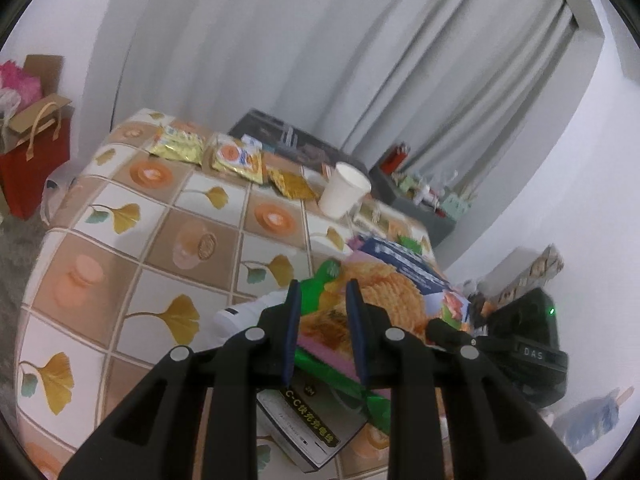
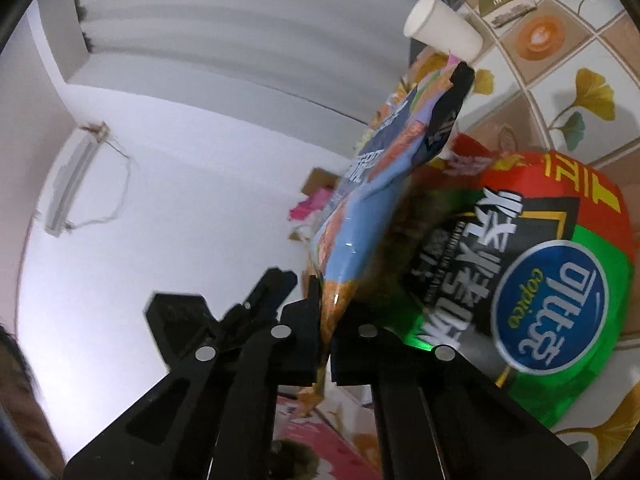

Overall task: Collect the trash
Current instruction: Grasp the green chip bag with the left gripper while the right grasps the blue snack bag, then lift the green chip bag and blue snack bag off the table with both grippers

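My left gripper point(image 1: 323, 294) is open above a pink and green chip bag point(image 1: 372, 300) on the patterned table point(image 1: 132, 240); nothing is between its fingers. A blue snack bag point(image 1: 404, 260) lies just past it. A white paper cup point(image 1: 345, 190) stands farther back, with several yellow snack packets point(image 1: 236, 156) behind. My right gripper point(image 2: 326, 304) is shut on the edge of the blue snack bag point(image 2: 376, 184) and holds it up, tilted. A green and red chip bag point(image 2: 532, 280) lies beside it, and the cup point(image 2: 442, 28) shows beyond.
A white box with Chinese print point(image 1: 308, 428) and a white bottle point(image 1: 248, 312) lie under my left gripper. A red gift bag point(image 1: 36, 160) stands on the floor at left. A dark box point(image 1: 296, 140) sits behind the table. Black gear point(image 1: 528, 344) is at right.
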Demonstrator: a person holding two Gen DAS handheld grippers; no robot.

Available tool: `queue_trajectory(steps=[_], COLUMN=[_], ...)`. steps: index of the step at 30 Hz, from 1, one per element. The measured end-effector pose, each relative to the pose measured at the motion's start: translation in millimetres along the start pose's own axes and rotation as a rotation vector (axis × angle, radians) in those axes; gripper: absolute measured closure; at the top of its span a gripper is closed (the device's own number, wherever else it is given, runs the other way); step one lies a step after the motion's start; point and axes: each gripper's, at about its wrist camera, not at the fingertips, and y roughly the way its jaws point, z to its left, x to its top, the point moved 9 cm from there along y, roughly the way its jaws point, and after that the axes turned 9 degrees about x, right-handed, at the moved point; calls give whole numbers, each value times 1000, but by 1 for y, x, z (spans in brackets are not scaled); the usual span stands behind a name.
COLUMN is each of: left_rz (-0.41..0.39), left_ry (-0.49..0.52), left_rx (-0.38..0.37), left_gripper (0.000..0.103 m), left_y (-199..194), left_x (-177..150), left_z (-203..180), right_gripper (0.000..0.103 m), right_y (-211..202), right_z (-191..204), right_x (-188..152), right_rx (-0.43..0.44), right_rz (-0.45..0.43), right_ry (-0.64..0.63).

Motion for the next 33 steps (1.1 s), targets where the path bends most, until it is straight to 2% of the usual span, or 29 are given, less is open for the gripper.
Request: queue_trajectory(steps=[4, 9, 15, 22, 26, 33], left_rz=[-12, 69, 180, 308, 324, 301], left_ry=[-38, -60, -66, -102, -146, -228], left_rx=[-12, -53, -112, -83, -77, -86], left_gripper=[81, 81, 65, 56, 53, 49], left_y=[-12, -8, 3, 34, 47, 54], left_x=[0, -20, -54, -88, -90, -81], left_z=[8, 2, -20, -34, -34, -29], right_gripper=[102, 102, 102, 102, 102, 102], right_y=[-12, -24, -49, -58, -61, -71], right_z=[12, 16, 12, 2, 1, 8], right_x=[14, 39, 46, 41, 43, 33], right_rx=[41, 75, 75, 67, 65, 65], right_rz=[-46, -116, -174, -188, -192, -189], right_ry=[-21, -40, -34, -3, 3, 17])
